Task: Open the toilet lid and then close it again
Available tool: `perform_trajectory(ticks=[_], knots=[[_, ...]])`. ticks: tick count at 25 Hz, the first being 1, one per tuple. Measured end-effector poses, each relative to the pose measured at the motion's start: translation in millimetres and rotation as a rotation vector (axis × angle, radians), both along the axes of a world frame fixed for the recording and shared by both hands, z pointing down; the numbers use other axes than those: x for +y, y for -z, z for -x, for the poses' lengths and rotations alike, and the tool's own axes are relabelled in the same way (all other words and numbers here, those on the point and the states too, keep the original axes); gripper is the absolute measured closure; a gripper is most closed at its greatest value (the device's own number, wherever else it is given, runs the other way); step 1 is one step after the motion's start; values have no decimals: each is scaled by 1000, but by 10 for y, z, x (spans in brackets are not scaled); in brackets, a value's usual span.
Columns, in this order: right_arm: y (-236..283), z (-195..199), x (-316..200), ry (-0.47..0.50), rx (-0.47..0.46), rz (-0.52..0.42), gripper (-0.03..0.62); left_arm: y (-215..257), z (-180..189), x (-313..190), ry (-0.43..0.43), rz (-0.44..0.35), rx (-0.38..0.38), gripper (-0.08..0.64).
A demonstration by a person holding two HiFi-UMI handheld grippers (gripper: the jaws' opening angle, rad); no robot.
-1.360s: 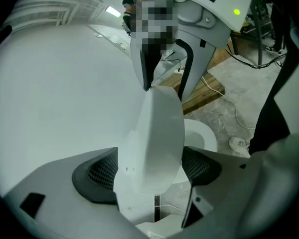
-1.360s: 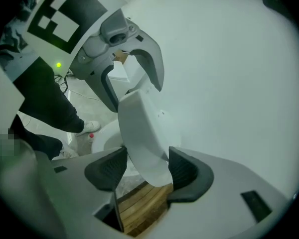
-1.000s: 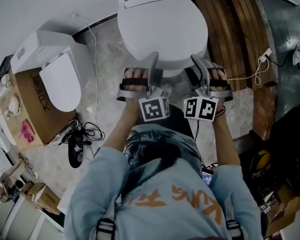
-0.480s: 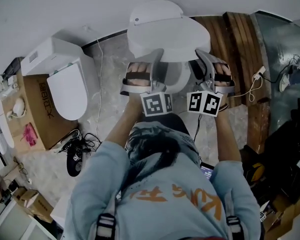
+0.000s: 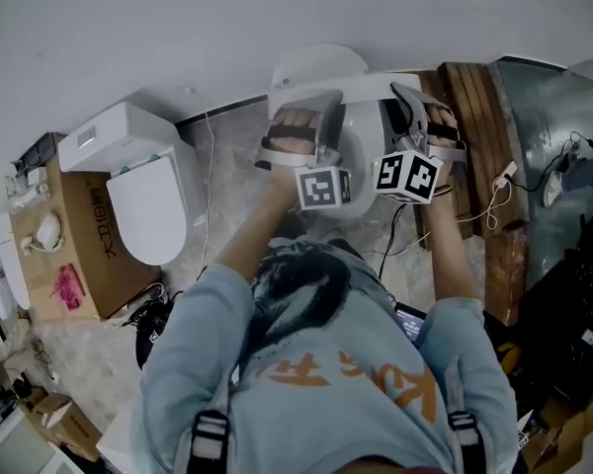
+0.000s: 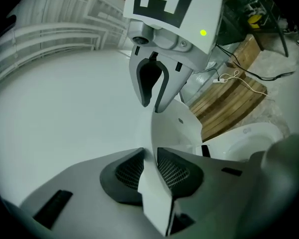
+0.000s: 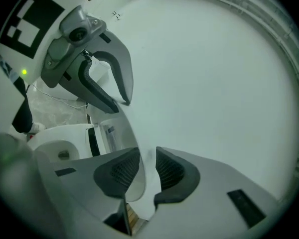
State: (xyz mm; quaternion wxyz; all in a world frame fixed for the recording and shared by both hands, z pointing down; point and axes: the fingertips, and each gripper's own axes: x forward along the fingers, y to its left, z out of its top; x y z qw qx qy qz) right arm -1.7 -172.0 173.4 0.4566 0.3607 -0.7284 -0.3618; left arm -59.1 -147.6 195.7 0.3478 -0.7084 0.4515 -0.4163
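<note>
- Left gripper (image 6: 150, 169): jaws closing on the rim of the toilet lid (image 6: 164, 133), which sits pinched between both pads.
- Right gripper (image 7: 147, 172): jaws also closing, with the same rim between its pads.
- The lid stands raised, near upright. It is seen edge-on, and its rim runs straight ahead from one pair of jaws to the other.
- The toilet bowl (image 6: 254, 138) lies open to the right of the left jaws.

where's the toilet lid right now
Head view, top centre: the lid stands raised near the wall, its rim between the closing jaws of the left gripper and right gripper, wood planks to its right.
</note>
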Motion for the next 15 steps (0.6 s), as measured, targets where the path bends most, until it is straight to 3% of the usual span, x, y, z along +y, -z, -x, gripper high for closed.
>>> perform_trajectory(ticks=[6,15], knots=[[176,302,-658,-76,-36,-41,483,190,197,-532,-49,-36,70,457],[341,642,-1599,-102,-108,-43,517,361,528,-1461,24,-9,130,474]])
